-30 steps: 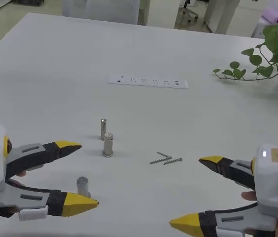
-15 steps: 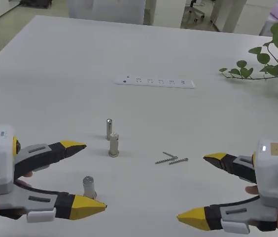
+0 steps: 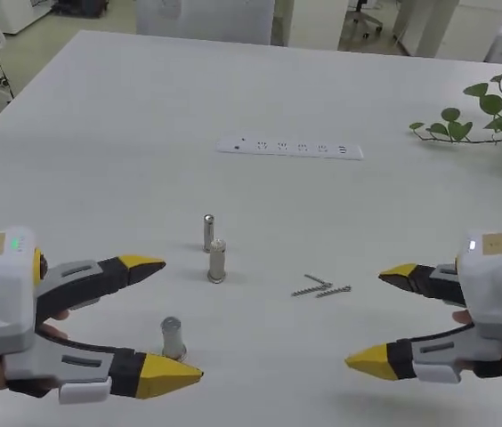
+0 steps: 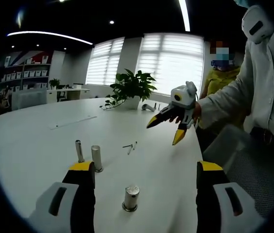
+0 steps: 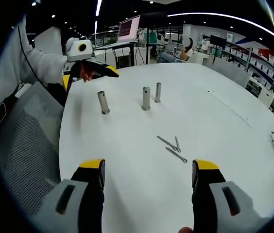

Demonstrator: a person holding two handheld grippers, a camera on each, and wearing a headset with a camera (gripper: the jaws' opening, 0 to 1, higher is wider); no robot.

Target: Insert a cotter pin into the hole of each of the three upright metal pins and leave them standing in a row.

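Three upright metal pins stand on the white table: a thin far pin (image 3: pixel 208 231), a middle pin (image 3: pixel 217 261) and a near pin (image 3: pixel 173 337). The same pins appear in the left gripper view as far pin (image 4: pixel 79 150), middle pin (image 4: pixel 96 158), near pin (image 4: pixel 130 198). Three cotter pins (image 3: pixel 320 286) lie loose to their right, seen as cotter pins (image 5: pixel 173 147) just ahead of the right jaws. My left gripper (image 3: pixel 169 320) is open, its jaws standing either side of the near pin without touching it. My right gripper (image 3: pixel 389 316) is open and empty, right of the cotter pins.
A white power strip (image 3: pixel 289 147) lies flat further back on the table (image 3: pixel 126 133). A trailing green plant (image 3: pixel 487 111) sits at the far right. In the left gripper view a person (image 4: pixel 253 87) stands beside the table.
The head camera has shifted, moving the whole scene rightward in the picture. Both grippers stay open, about where they were relative to the pins.
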